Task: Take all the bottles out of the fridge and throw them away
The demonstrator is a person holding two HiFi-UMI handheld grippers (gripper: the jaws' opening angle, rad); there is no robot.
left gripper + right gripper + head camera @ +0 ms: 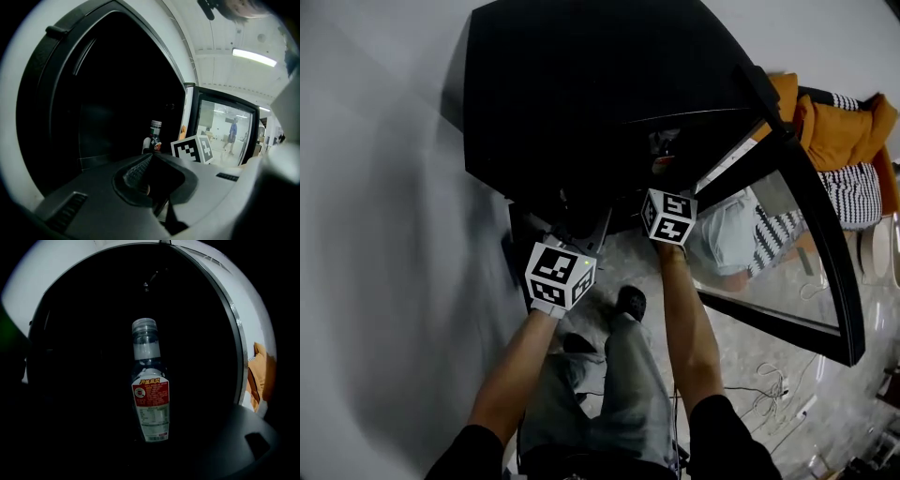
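Right gripper view looks straight into the dark inside of the black fridge [581, 94], where a clear plastic bottle [150, 394] stands upright, with a pale cap and a red-and-white label facing the camera. The right gripper [667, 214] has its jaws spread wide. The bottle sits ahead, centred between them, and neither jaw touches it. Only the right-hand jaw shows clearly, at the lower right of that view.

From the left gripper view, the left gripper [150, 157] has its jaws pressed together with nothing between them. Past their tips the same bottle shows, and just right of it the right gripper's marker cube [194, 149].

In the head view both forearms reach toward the fridge opening, the right further in than the left. The fridge's glass door [787, 234] stands swung open on the right.
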